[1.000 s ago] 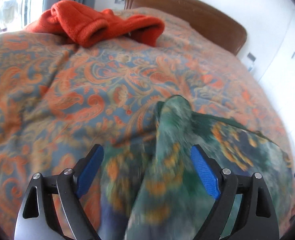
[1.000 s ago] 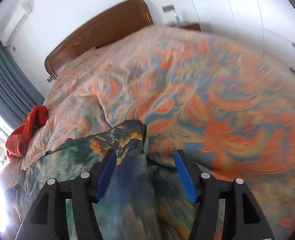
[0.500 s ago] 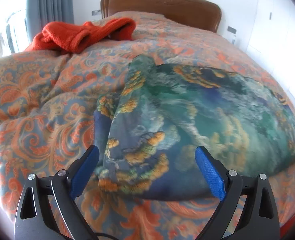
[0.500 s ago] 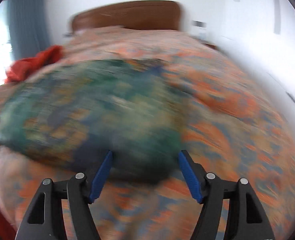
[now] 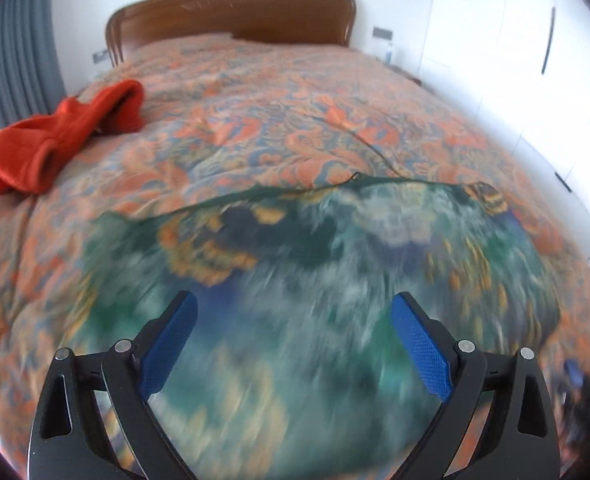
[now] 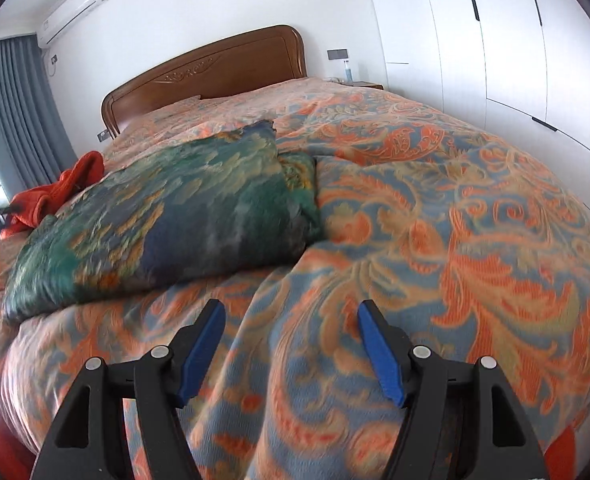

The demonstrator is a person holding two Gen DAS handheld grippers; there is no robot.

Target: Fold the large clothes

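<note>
A green, blue and orange patterned garment (image 5: 315, 264) lies folded flat on the bed near its foot; it also shows in the right wrist view (image 6: 167, 216). My left gripper (image 5: 295, 312) is open and empty, just above the garment's near part, which is blurred. My right gripper (image 6: 291, 320) is open and empty over the bare bedspread, to the right of the garment and apart from it.
An orange paisley bedspread (image 6: 455, 220) covers the bed. A crumpled red-orange garment (image 5: 59, 140) lies at the left edge, also in the right wrist view (image 6: 59, 192). A wooden headboard (image 5: 231, 16) stands behind. White wardrobe doors (image 6: 495, 40) run along the right.
Both grippers have let go of the patterned garment and pulled back. The garment now lies flat. The left gripper has swung over its middle; the right has moved off to its right.
</note>
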